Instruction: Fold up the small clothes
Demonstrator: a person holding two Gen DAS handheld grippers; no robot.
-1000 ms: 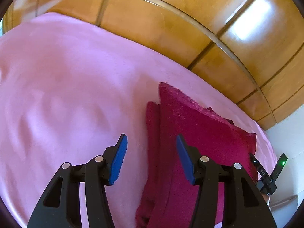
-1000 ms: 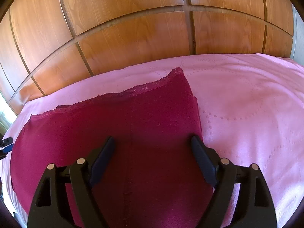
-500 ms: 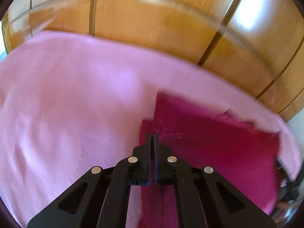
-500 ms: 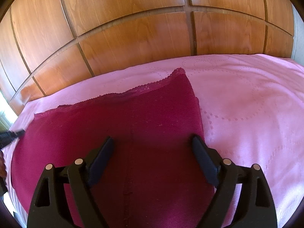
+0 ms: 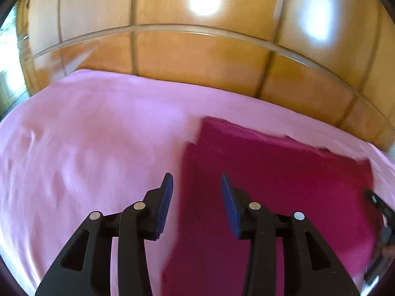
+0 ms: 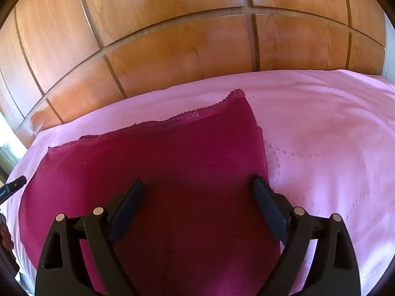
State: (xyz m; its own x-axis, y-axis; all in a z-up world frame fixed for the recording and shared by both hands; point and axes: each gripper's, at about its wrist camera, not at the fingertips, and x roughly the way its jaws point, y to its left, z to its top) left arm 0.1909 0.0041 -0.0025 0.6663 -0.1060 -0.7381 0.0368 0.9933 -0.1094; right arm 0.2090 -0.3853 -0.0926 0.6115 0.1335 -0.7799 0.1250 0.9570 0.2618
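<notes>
- The dark red garment (image 6: 158,172) is lying flat on the pink bed cover (image 6: 321,128), already doubled over, with its lace-trimmed edge (image 6: 197,116) running along the far side toward the wooden panelling (image 6: 172,37).
- The right tongs (image 6: 197,192) are hovering directly over the garment's right half, jaws spread wide and gripping nothing; the cloth's right-hand edge is lying just beside the right jaw.
- The left tongs (image 5: 196,192) are straddling the garment's left edge (image 5: 184,172): the left jaw is showing against bare pink cover, the right jaw against red cloth. Their jaws have just been opening, and they are standing apart, with nothing pinched between the pads.
- The garment's long axis is running from one pair of tongs to the other, so each hand is nearer to its own end; the next fold looks likely to turn on which end is picked up and carried across.
- The left wrist view is smeared with motion blur, so the layering at the left edge is hard to read; a lower layer seems to be peeking out there, though I cannot tell for certain.
- The near edge of the garment is being cut off by the tongs' bodies in both views.
- A dark shape at the far right (image 5: 380,207) of the left view is likely part of the other tool, too blurred to confirm.
</notes>
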